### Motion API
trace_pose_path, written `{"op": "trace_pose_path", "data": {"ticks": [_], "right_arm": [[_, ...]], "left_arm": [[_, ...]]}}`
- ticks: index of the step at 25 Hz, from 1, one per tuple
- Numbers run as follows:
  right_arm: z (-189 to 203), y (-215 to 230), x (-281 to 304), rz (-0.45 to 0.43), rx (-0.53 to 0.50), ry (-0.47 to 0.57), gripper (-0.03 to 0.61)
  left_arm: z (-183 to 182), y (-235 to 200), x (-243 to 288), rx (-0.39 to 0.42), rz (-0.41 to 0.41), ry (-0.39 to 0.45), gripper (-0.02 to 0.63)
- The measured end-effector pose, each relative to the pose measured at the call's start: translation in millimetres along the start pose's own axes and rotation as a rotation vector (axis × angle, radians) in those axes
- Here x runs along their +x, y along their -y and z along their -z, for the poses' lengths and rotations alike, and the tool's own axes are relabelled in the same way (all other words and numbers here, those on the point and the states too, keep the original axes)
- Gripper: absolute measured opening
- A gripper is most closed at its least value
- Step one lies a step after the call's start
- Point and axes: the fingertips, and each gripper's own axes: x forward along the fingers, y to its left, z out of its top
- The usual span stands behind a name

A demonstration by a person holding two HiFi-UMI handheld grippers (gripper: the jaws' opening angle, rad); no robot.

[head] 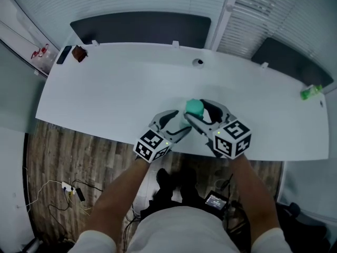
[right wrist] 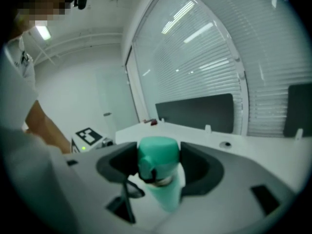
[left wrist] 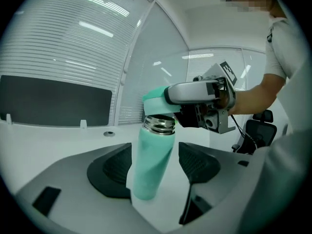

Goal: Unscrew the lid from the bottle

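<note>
A teal bottle [left wrist: 151, 165] leans between the jaws of my left gripper [left wrist: 153, 165], which is shut on its body. Its steel threaded neck [left wrist: 159, 125] shows bare just under the teal lid [left wrist: 155, 101]. My right gripper [right wrist: 157, 165] is shut on that lid [right wrist: 157, 155], with the bottle body [right wrist: 169, 195] hanging below it. In the head view the two grippers meet near the table's front edge: the left gripper [head: 176, 124] from the left, the right gripper [head: 206, 115] from the right, with the lid [head: 194, 108] between them.
The white table [head: 116, 94] has a round cable hole [head: 198, 62] at the back. A dark flat object [head: 64, 54] and a small brown thing [head: 79, 52] lie at the far left corner, a green object [head: 310, 91] at the far right edge. Cables and a power strip [head: 71, 188] lie on the wooden floor.
</note>
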Motion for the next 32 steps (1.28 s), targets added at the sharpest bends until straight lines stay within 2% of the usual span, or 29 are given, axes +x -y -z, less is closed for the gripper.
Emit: {"op": "trace_pose_path", "data": {"ticks": [5,7,10,13,16,22,26,32], "right_arm": [[4.0,-2.3,1.1,-0.003,-0.041,-0.031,0.291],[5.9,-3.5,1.5,0.000,-0.071,-0.049,0.291],[9.4,-5.0,4.5,-0.003,-0.089,-0.070,0.292],[14.8,-3.1,6.0,-0.004,-0.087,-0.088,0.291],[20.3,-3.9,6.9,-0.005,-0.111,-0.113,0.291],[22.6,-4.6,11.7,0.002,-0.135,-0.137,0.293],[24.3,-6.1,15.6,-0.002,-0.141,-0.153,0.293],[23.8,-5.3,15.9,-0.003,-0.150,-0.148,0.298]], "left_arm": [[-10.0,-2.5,-0.6,0.053,0.001,-0.004,0.314],[-18.3,-1.6,-0.8,0.134,0.001,-0.011,0.313],[-30.9,10.0,1.1,0.303,0.041,-0.027,0.313],[-35.7,18.7,6.1,0.395,0.089,-0.060,0.314],[-39.2,20.6,7.3,0.414,0.112,-0.070,0.314],[-37.5,19.1,8.9,0.383,0.112,-0.060,0.314],[-35.9,19.1,9.5,0.390,0.118,-0.066,0.314],[-35.3,18.5,10.2,0.400,0.127,-0.068,0.314]]}}
